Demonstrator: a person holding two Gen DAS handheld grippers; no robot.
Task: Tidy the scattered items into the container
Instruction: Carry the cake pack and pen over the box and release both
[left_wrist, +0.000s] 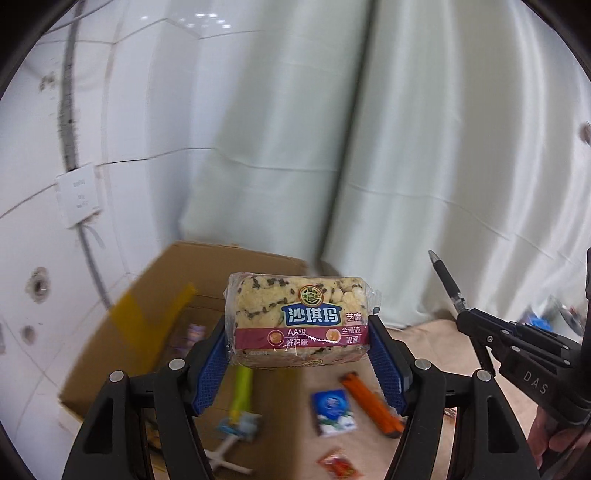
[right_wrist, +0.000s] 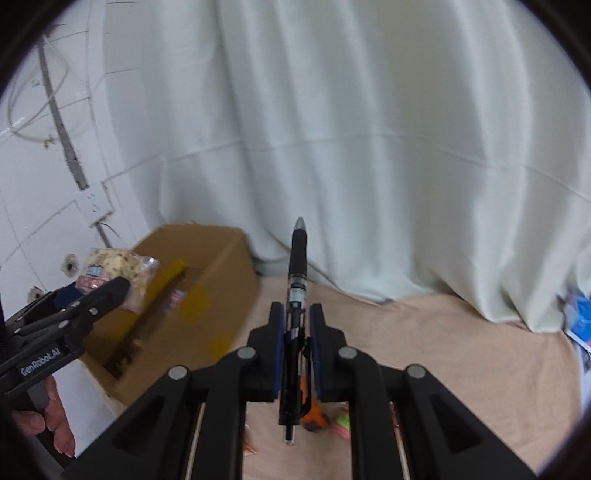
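Observation:
My left gripper (left_wrist: 300, 334) is shut on a wrapped sesame snack cake (left_wrist: 301, 317) and holds it in the air above the near edge of an open cardboard box (left_wrist: 110, 343). The cake also shows in the right wrist view (right_wrist: 118, 275), held over the box (right_wrist: 207, 295). My right gripper (right_wrist: 296, 317) is shut on a black pen (right_wrist: 297, 280) that points up and forward. The pen (left_wrist: 447, 282) and right gripper show at the right of the left wrist view.
On the beige cloth (left_wrist: 424, 347) below lie an orange marker (left_wrist: 371, 404), a blue-white packet (left_wrist: 334, 408), a red packet (left_wrist: 338, 465), a yellow-green tube (left_wrist: 242, 387) and a white-blue item (left_wrist: 236, 430). A white curtain (right_wrist: 369, 147) hangs behind. Tiled wall at left.

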